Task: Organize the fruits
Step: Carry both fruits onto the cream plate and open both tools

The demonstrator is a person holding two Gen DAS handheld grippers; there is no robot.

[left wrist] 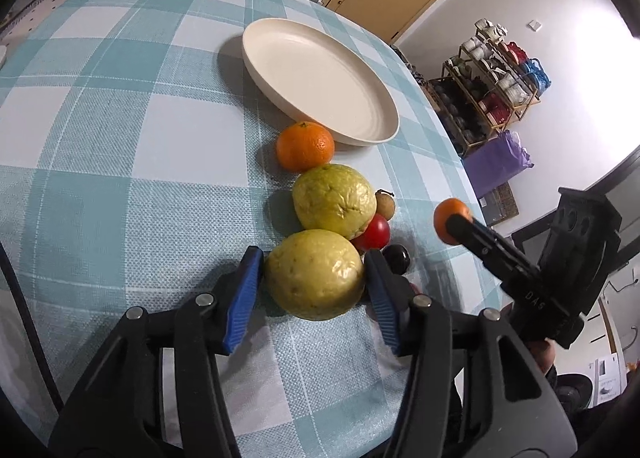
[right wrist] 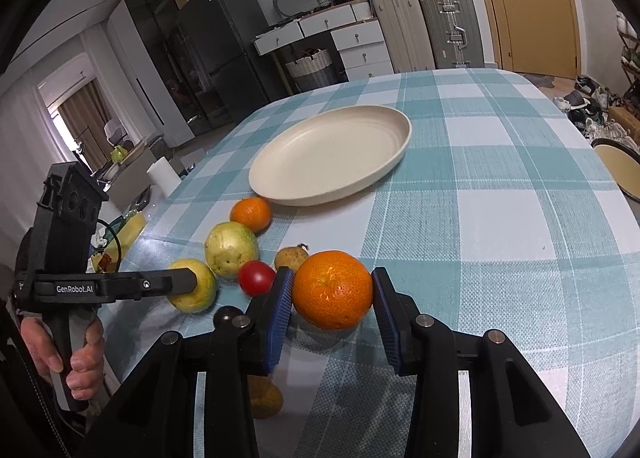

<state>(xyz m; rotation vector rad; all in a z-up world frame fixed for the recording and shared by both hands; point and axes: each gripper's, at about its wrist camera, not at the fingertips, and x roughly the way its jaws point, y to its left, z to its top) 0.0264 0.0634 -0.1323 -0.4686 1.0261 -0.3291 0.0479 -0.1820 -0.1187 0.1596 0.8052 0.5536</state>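
A: Left wrist view. Left gripper (left wrist: 314,272) jaws sit either side of the near guava (left wrist: 315,273), which rests on the tabletop (left wrist: 120,138). The right pad touches it; a thin gap shows at the left pad, so I cannot tell whether it is pinched.

B: Other fruit?

A: A second guava (left wrist: 334,200) just beyond it, then a loose orange (left wrist: 305,145) beside the near rim of the cream plate (left wrist: 320,78). A red tomato (left wrist: 374,233), a small brown fruit (left wrist: 386,204) and a dark round fruit (left wrist: 397,258) lie right of the guavas.

B: Right wrist view?

A: Right gripper (right wrist: 332,294) jaws are pinching a held orange (right wrist: 332,289), both blue pads pressed on its sides, near the tabletop's near edge, well short of the plate (right wrist: 332,154). The left gripper (right wrist: 192,282) shows at left against the near guava (right wrist: 196,292), a hand (right wrist: 76,350) on its handle.
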